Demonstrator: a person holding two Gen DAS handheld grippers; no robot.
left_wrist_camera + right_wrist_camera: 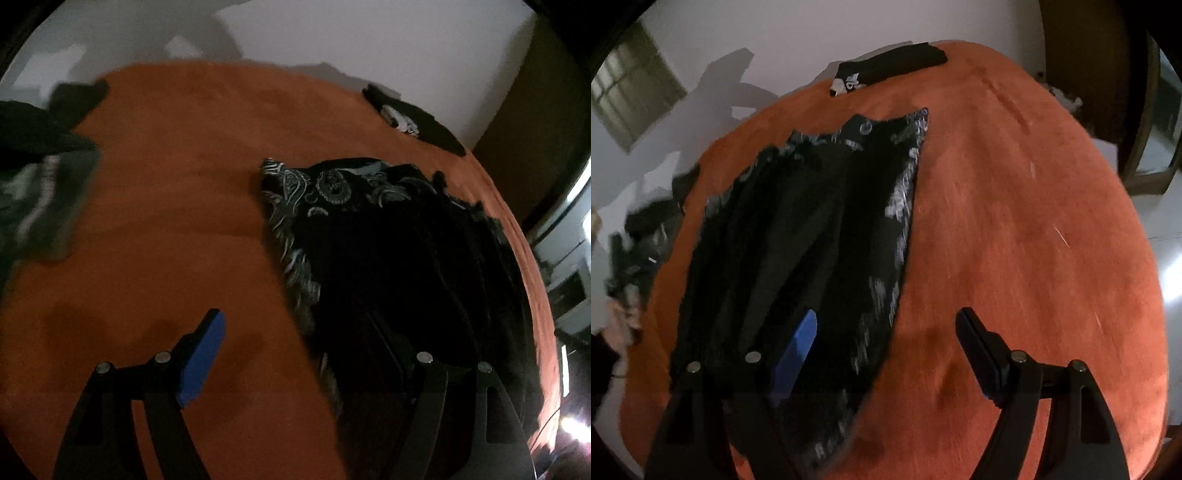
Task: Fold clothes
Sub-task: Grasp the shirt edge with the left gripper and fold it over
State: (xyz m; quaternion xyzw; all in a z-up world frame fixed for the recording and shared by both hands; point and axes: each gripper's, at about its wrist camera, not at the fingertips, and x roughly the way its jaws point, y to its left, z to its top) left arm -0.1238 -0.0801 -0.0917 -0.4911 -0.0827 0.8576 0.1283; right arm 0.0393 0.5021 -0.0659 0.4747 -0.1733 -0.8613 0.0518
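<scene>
A black garment [399, 251] with a pale paisley border lies spread flat on an orange blanket [177, 192]. In the left wrist view my left gripper [295, 339] hovers over the garment's near left edge. Its blue-padded left finger [203, 358] is above the blanket, and its right finger is lost against the dark cloth. In the right wrist view the same garment [798, 229] fills the left half. My right gripper [886, 332] is open across its right edge, the blue pad [798, 350] over the cloth and the other finger [979, 350] over the blanket. Neither gripper holds anything.
A folded black garment [410, 118] [890, 66] lies at the blanket's far edge. A blurred dark pile of clothes [40, 177] sits at the left. A person's hand [624, 325] shows at the left rim. White wall and floor surround the blanket.
</scene>
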